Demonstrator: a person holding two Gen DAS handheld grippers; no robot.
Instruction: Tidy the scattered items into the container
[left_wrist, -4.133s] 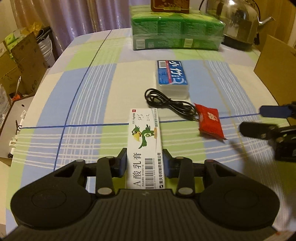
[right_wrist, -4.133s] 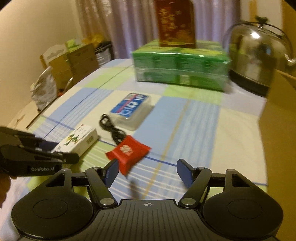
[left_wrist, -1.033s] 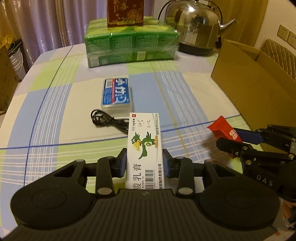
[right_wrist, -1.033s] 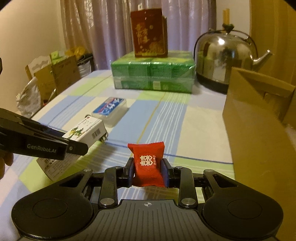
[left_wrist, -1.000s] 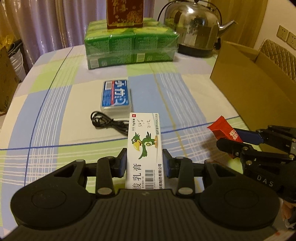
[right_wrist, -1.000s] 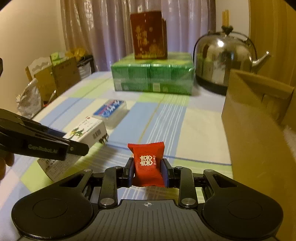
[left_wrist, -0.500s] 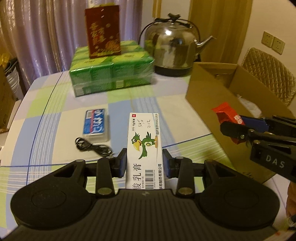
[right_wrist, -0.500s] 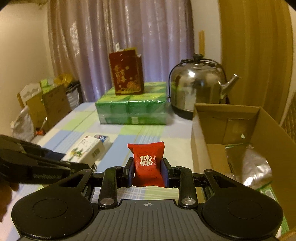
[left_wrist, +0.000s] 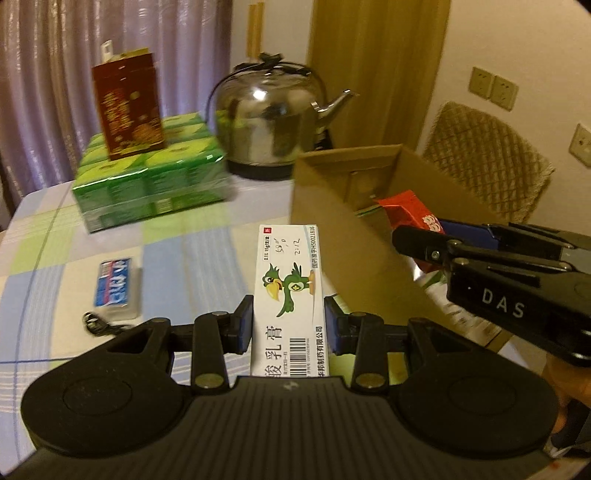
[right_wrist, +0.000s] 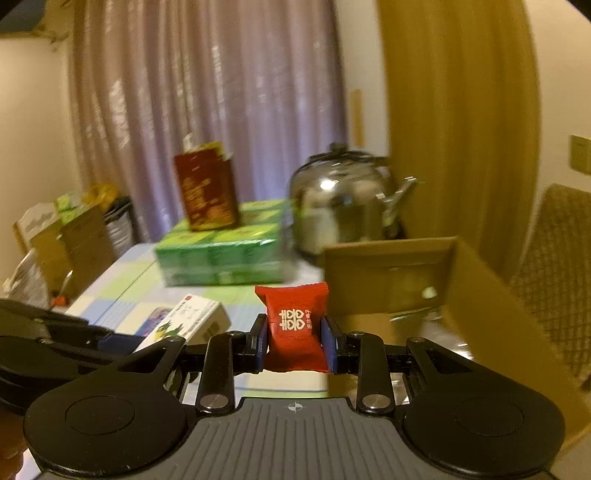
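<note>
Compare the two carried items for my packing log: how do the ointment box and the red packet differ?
The ointment box is long, white and rigid; the red packet is short, soft and pillow-shaped. The box hangs over the table, while the packet is at the cardboard box opening. Each is clamped in a gripper.

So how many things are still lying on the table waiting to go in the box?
2: the blue packet lies on the tablecloth, and the black cable is just in front of it, partly hidden by the left gripper.
</note>
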